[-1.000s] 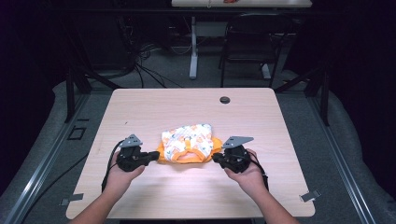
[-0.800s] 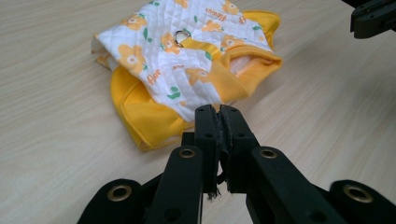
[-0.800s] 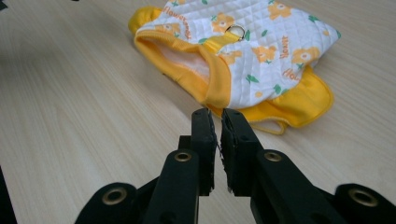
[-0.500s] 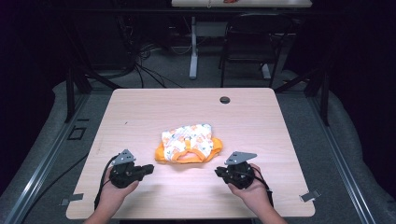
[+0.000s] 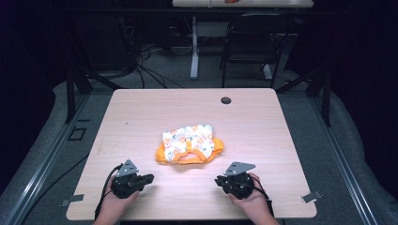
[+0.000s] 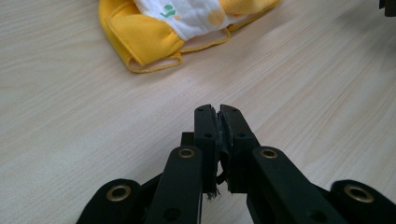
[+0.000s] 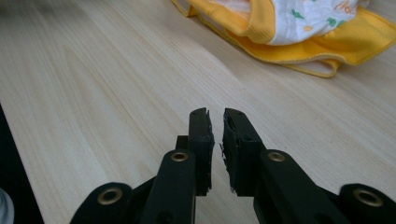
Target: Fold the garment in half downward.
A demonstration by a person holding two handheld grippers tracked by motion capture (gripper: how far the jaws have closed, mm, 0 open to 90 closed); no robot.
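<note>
Jaws on the left gripper [image 6: 218, 108] are pretty much pressed together, nothing pinched; right gripper [image 7: 215, 112] is cracked slightly, just been opening, empty. Folded orange garment [image 5: 189, 145] is left mid-table [image 5: 141, 108], well apart

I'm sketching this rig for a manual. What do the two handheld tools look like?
Both are black. The left tool and right tool each carry a grey three-cornered plate on top and trail a black cable. Their two flat jaws hang on linkage arms with brass-coloured pivot rings. The forearms show no sleeves.
</note>
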